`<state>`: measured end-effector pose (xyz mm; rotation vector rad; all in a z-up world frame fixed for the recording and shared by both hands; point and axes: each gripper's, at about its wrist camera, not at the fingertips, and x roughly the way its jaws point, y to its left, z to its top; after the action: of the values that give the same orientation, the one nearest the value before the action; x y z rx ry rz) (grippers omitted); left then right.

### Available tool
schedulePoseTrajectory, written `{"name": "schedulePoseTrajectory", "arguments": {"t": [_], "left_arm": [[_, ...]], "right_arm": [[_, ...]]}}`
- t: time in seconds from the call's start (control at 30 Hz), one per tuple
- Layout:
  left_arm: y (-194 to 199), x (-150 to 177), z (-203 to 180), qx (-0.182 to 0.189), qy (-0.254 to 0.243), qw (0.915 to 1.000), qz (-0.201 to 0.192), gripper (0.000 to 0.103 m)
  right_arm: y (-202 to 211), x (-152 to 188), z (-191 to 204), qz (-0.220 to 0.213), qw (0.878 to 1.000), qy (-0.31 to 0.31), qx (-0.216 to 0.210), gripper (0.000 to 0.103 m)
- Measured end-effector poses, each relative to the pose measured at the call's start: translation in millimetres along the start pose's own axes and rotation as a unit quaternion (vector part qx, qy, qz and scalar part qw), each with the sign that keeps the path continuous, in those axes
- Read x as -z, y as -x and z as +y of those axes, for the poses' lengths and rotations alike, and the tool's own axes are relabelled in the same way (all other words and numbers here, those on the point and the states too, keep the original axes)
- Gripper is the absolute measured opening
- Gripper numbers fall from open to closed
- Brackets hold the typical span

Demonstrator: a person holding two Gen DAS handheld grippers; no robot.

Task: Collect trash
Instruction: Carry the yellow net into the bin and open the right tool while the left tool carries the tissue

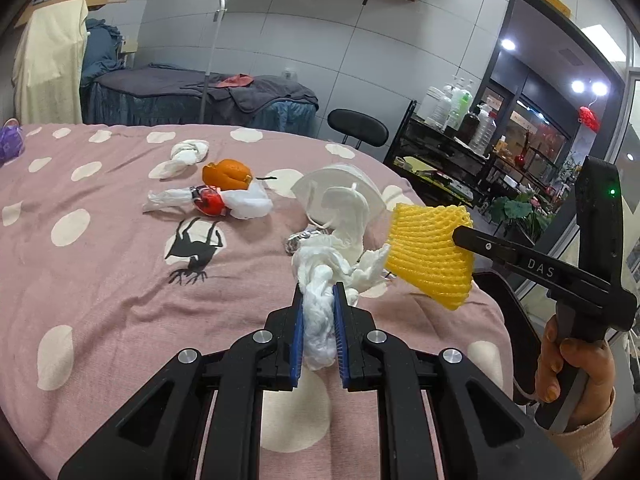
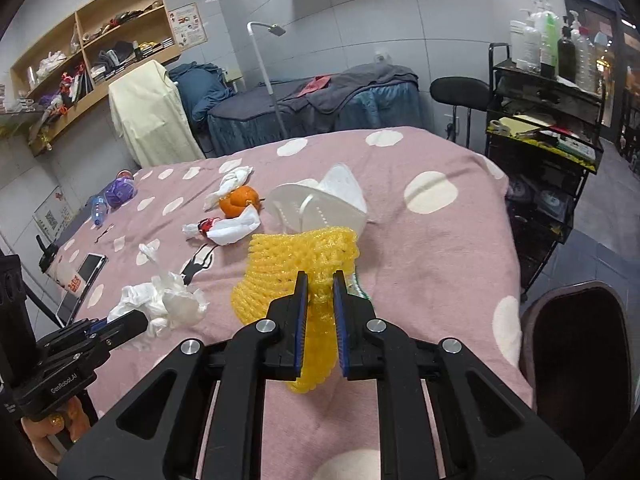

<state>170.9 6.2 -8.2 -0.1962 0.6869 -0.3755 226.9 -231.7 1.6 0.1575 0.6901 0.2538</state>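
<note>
My left gripper (image 1: 318, 290) is shut on a crumpled white tissue (image 1: 320, 280) and holds it above the pink spotted bed cover (image 1: 100, 272). My right gripper (image 2: 320, 280) is shut on a yellow foam fruit net (image 2: 296, 264), also lifted; the net shows at the right of the left wrist view (image 1: 428, 252). On the cover lie a white face mask (image 2: 316, 210), an orange peel (image 1: 226, 174), a red wrapper with white tissue (image 1: 210, 202) and a knotted white tissue (image 1: 186, 156).
A dark bin (image 2: 576, 356) stands off the bed's right side. A phone (image 2: 82, 280) and purple items (image 2: 118, 192) lie at the left edge. A black trolley with bottles (image 2: 548, 120) and a black stool (image 2: 460, 92) stand beyond the bed.
</note>
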Motion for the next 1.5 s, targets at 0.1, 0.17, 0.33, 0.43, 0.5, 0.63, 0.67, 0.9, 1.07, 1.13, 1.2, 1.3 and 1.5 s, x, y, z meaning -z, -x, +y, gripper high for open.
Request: {"name": "schedulePoseTrajectory", "arguments": {"t": [0.1, 0.17, 0.33, 0.43, 0.5, 0.63, 0.67, 0.9, 1.07, 1.13, 1.2, 1.3, 1.5], "left_arm": [[-3, 2, -14, 0.013, -0.006, 0.9999, 0.002, 0.013], [-4, 3, -23, 0.024, -0.010, 0.9997, 0.003, 0.013], [-9, 5, -48, 0.046, -0.021, 0.9987, 0.004, 0.013], [-14, 6, -63, 0.060, -0.027, 0.9978, 0.007, 0.013], [-18, 6, -73, 0.072, -0.031, 0.9969, 0.011, 0.013], [-28, 8, -96, 0.094, -0.043, 0.9944, 0.020, 0.013], [-30, 9, -102, 0.100, -0.047, 0.9937, 0.023, 0.013], [-51, 15, -146, 0.140, -0.075, 0.9863, 0.045, 0.013], [-68, 20, -182, 0.162, -0.104, 0.9794, 0.061, 0.013], [-74, 23, -196, 0.168, -0.116, 0.9765, 0.070, 0.013], [-80, 27, -207, 0.173, -0.125, 0.9739, 0.078, 0.013], [-89, 31, -220, 0.175, -0.138, 0.9707, 0.090, 0.013], [-108, 39, -236, 0.178, -0.148, 0.9656, 0.118, 0.013]], "right_arm": [[16, 6, -12, -0.012, 1.000, -0.004, 0.018, 0.013], [24, 10, -21, -0.015, 1.000, -0.013, 0.024, 0.013], [44, 21, -46, -0.023, 0.998, -0.039, 0.047, 0.013], [58, 27, -63, -0.029, 0.996, -0.053, 0.063, 0.013], [68, 32, -76, -0.033, 0.994, -0.065, 0.076, 0.013], [85, 41, -103, -0.039, 0.990, -0.083, 0.108, 0.013], [92, 45, -113, -0.041, 0.988, -0.089, 0.121, 0.013], [110, 72, -171, -0.030, 0.971, -0.127, 0.199, 0.014], [105, 100, -211, 0.001, 0.958, -0.158, 0.240, 0.014], [98, 111, -223, 0.017, 0.955, -0.168, 0.244, 0.013], [91, 121, -232, 0.032, 0.952, -0.174, 0.249, 0.014], [80, 134, -242, 0.050, 0.950, -0.183, 0.250, 0.014], [59, 155, -255, 0.085, 0.945, -0.189, 0.252, 0.016]]}}
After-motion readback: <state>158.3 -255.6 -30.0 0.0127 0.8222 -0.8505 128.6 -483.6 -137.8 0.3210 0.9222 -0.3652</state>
